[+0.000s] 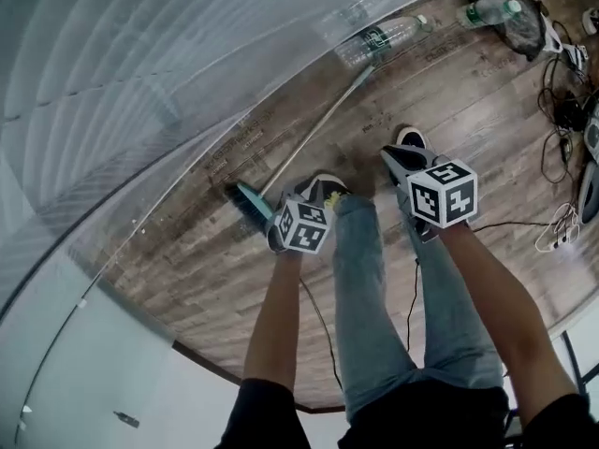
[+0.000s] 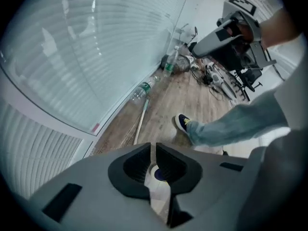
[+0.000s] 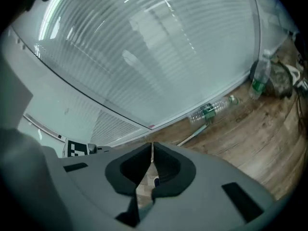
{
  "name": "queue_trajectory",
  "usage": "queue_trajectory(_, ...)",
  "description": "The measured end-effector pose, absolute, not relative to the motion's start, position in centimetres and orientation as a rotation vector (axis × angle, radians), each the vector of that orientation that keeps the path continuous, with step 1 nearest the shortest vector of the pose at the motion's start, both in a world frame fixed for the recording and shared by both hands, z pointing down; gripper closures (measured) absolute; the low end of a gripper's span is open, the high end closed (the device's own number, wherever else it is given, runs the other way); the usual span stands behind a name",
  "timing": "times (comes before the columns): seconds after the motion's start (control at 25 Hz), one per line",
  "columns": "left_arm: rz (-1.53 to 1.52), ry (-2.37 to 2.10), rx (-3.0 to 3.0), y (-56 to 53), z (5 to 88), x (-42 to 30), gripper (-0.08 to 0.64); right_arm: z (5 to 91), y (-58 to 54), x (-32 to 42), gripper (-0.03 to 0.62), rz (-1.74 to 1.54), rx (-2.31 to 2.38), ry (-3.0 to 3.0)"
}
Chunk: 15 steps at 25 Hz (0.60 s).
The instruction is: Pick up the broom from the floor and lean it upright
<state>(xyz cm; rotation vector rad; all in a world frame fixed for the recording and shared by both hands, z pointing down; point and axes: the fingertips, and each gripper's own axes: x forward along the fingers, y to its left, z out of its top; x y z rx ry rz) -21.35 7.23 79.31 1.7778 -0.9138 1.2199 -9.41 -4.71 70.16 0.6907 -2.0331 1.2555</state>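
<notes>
The broom lies flat on the wooden floor beside the glass wall. Its teal head [image 1: 247, 202] is close to my left gripper [image 1: 281, 235], and its thin pale handle [image 1: 323, 127] runs away up and to the right. The handle [image 2: 141, 122] also shows ahead of the left gripper [image 2: 153, 150], whose jaws are shut with nothing between them. My right gripper [image 1: 397, 160] hangs over the person's right shoe, apart from the broom. In its own view the right gripper [image 3: 152, 149] is shut and empty, and the handle's far end [image 3: 194, 135] shows beyond it.
A clear plastic bottle [image 1: 379, 37] lies at the handle's far end and another bottle [image 1: 489, 10] stands next to a dark bag [image 1: 517, 17]. Cables [image 1: 560, 110] sprawl at the right. The person's legs and shoes [image 1: 323, 191] stand between the grippers. The blind-covered glass wall [image 1: 140, 92] bounds the left.
</notes>
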Motion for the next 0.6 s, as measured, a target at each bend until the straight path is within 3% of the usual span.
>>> queue_trajectory(0.32, 1.481, -0.873, 1.877, 10.1, 97.5, -25.2, 0.537, 90.8, -3.8, -12.5, 0.571, 1.22, 0.429, -2.03)
queue_trajectory(0.52, 1.41, -0.99, 1.86, 8.4, 107.0, -27.4, 0.535, 100.4, -7.2, -13.1, 0.569, 1.135, 0.257, -2.065)
queue_trajectory(0.6, 1.416, -0.921, 1.898, 7.8, 110.4, -27.1, 0.45, 104.0, -7.8, -12.7, 0.569, 1.161, 0.236, -2.069)
